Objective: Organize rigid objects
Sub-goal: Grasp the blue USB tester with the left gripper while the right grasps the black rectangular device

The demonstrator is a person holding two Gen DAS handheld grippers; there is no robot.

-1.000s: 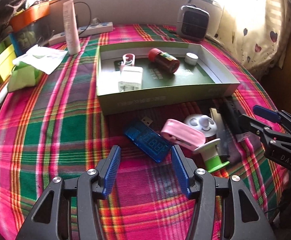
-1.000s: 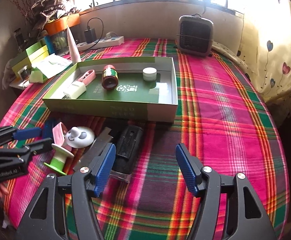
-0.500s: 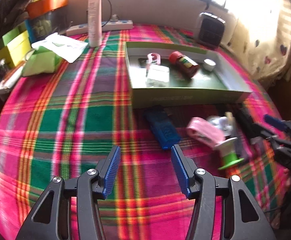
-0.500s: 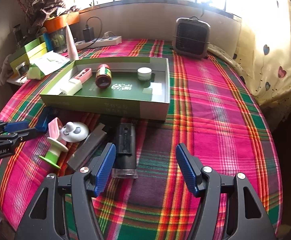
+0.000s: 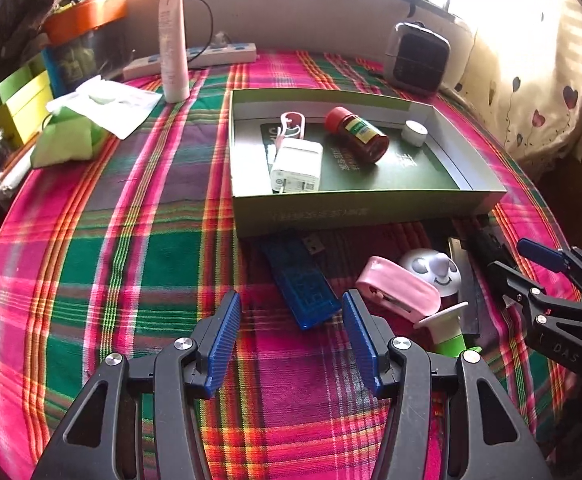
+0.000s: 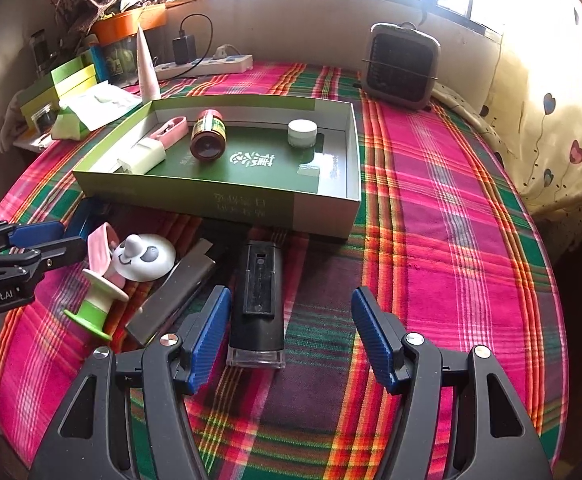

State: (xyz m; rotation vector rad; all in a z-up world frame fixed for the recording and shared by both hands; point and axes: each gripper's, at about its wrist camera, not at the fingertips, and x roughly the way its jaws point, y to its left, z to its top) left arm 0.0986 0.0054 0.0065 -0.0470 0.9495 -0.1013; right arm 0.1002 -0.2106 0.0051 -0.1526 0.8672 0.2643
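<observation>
So both grippers are hanging over the plaid tablecloth with jaws spread wide and nothing in either. Compared with half a second back, the left gripper view has swung back so the blue USB tester sits right ahead of its fingers again, just short of them, and the pads haven't budged. The right gripper has the black rectangular gadget lying near its left finger, much as before. The green box already holds a white charger, a red-capped bottle, a pink clip and a small white jar. Still loose out front: the tester, a pink stapler-looking thing (hard to tell), a panda-face disc, a green spool. Looks like lining up for the next pick.
</observation>
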